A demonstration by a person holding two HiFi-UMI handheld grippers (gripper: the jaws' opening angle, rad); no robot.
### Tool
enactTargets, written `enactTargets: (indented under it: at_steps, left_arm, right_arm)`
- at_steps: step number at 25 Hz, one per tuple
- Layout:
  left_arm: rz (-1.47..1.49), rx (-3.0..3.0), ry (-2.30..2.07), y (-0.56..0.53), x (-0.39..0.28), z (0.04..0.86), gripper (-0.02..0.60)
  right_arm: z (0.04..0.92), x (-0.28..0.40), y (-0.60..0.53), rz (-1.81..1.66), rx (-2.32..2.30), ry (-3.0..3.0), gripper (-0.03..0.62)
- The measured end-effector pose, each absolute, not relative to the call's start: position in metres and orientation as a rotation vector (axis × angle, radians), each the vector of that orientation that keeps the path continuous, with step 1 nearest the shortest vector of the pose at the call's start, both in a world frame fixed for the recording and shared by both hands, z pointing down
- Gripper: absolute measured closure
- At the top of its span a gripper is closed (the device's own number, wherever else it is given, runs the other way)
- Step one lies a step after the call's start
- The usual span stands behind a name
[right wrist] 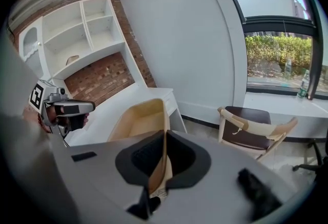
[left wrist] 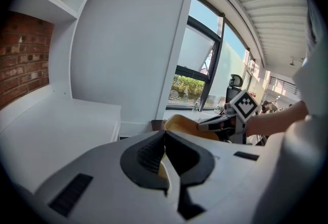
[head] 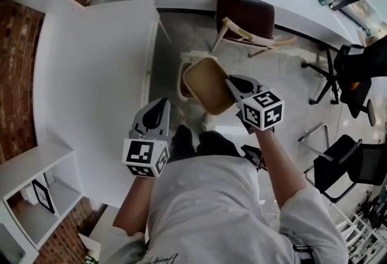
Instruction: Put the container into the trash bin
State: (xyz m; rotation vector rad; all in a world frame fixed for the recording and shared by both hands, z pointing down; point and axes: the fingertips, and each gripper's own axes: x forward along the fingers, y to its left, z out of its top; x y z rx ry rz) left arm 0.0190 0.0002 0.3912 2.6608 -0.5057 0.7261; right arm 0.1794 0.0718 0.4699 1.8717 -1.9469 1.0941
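One white table [head: 91,75] fills my left (its near end is cut off). One chair [head: 245,15] stands beyond. The single tan container [head: 202,81] hangs beside the table, hiding most of a whitish thing [head: 183,84]. My right tongs [head: 231,80] clench its wall. My left tongs [head: 158,106] are pressed together, empty.

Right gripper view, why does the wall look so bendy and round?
Right gripper view: wide-angle lens bows the wall and darkens the corners; the container looks clear. Left gripper view: same bowing, window very bright. Head view: evenly lit, edges curved.
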Motion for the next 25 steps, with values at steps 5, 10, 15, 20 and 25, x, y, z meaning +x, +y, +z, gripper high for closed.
enactTargets:
  at_steps: [5,10,15,20,25]
  left_arm:
    - [0.736,2.656,-0.470,-0.008,0.018,0.401,0.566]
    - [0.744,2.645,-0.444,-0.014,0.015,0.411,0.566]
    - [0.751,2.618,-0.419,-0.017,0.013,0.429,0.566]
    - [0.742,2.611,-0.417,-0.023,0.013,0.443,0.565]
    - [0.760,2.612,-0.408,-0.029,0.016,0.457,0.566]
  right_arm:
    - [0.490,0.176,0.067,1.133,1.885,-1.902,0.559]
    - [0.508,0.177,0.064,1.159,1.894,-1.863,0.559]
    - [0.528,0.178,0.064,1.194,1.898,-1.825,0.559]
    - [0.543,0.177,0.062,1.217,1.881,-1.808,0.559]
    - [0.560,0.179,0.058,1.238,1.881,-1.789,0.559]
